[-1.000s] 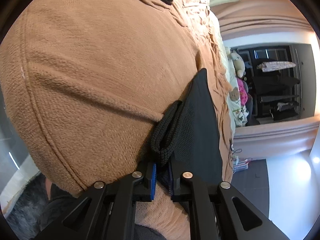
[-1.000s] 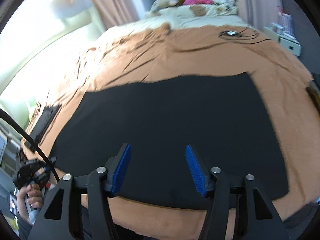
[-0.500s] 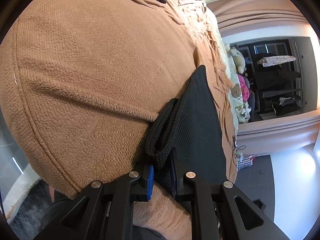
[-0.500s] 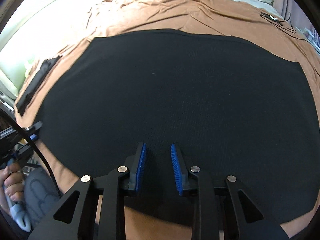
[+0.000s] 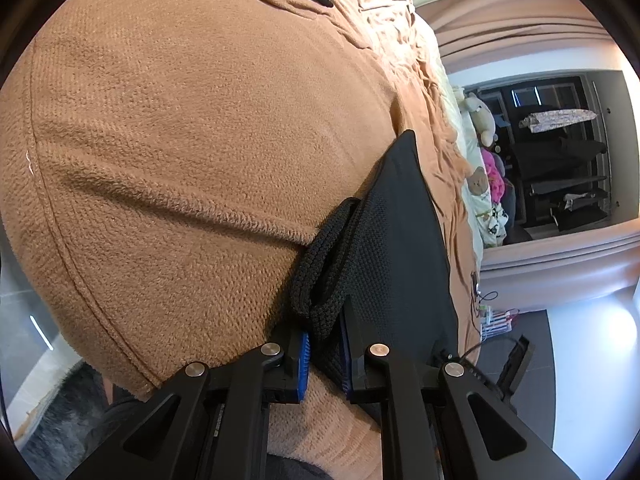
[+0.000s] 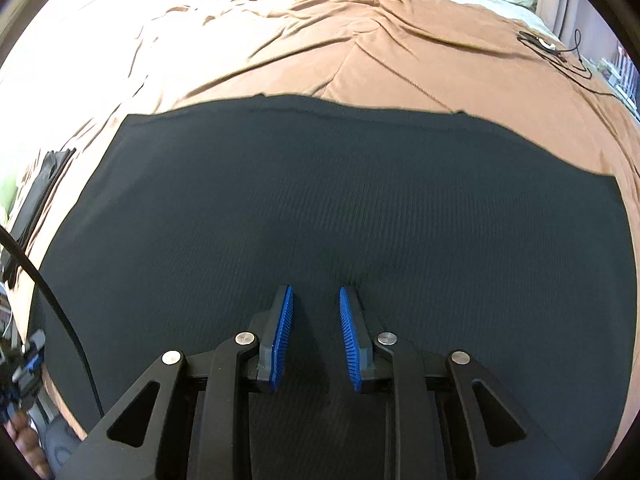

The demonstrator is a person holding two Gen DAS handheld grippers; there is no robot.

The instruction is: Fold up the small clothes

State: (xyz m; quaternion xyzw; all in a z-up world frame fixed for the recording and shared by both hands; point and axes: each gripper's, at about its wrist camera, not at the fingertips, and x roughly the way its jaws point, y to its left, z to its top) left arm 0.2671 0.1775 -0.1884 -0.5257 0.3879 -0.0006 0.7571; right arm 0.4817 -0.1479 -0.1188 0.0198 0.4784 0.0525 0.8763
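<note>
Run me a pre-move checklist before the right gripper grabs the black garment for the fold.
1. Left gripper clamped on the bunched edge of the black garment: ok.
2. Right gripper over the garment: ok.
3. Right jaws closing, fabric pinched between them: not ok, gap shows.
4. Garment spread flat on the brown blanket: ok.
5. Right pads touching cloth: cannot tell.
</note>
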